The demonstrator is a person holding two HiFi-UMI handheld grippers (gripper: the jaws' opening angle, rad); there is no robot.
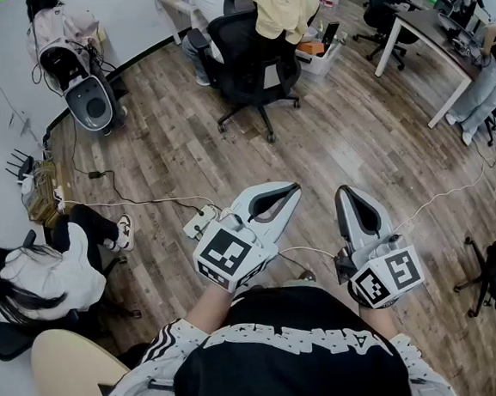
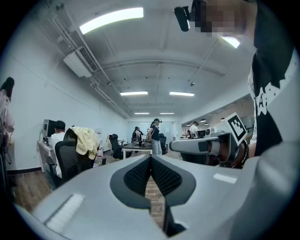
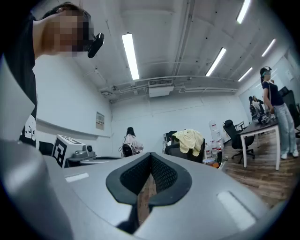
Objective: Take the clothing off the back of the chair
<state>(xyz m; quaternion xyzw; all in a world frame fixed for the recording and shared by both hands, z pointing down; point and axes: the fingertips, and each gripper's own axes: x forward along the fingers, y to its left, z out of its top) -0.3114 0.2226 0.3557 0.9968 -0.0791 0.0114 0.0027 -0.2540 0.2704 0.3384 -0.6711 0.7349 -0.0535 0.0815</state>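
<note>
Yellow clothing (image 1: 283, 7): lay draped over the top of the back of a black chair (image 1: 249, 63) on the far side of the room, well apart from both hand-held grippers.
Left hand-held gripper (image 1: 292, 189): jaws were pressed together with nothing between them, held level close to the person's body.
Right hand-held gripper (image 1: 348, 193): jaws were likewise closed on nothing, level, just beside the left one.
Stage: judged not begun, since neither tool was anywhere near the chair.
Floor (image 1: 354, 123): wood planks, with a white cable (image 1: 136, 201) running to a power strip (image 1: 200, 221) near the person's feet.
Risk 1: a foot could catch that cable on the walk over, because it lay close to the path.
Risk 2: the chair stood on wheels, so a sideways tug on the clothing could roll or spin it instead of freeing the cloth.
Risk 3: the cloth hung over both sides of the back, so a low pinch could snag it on the frame.
Risk 4: a seated person (image 1: 201, 11) was just beyond the chair and could be bumped.
Risk 5: 2 closed tools would only push the cloth unless opened first.
</note>
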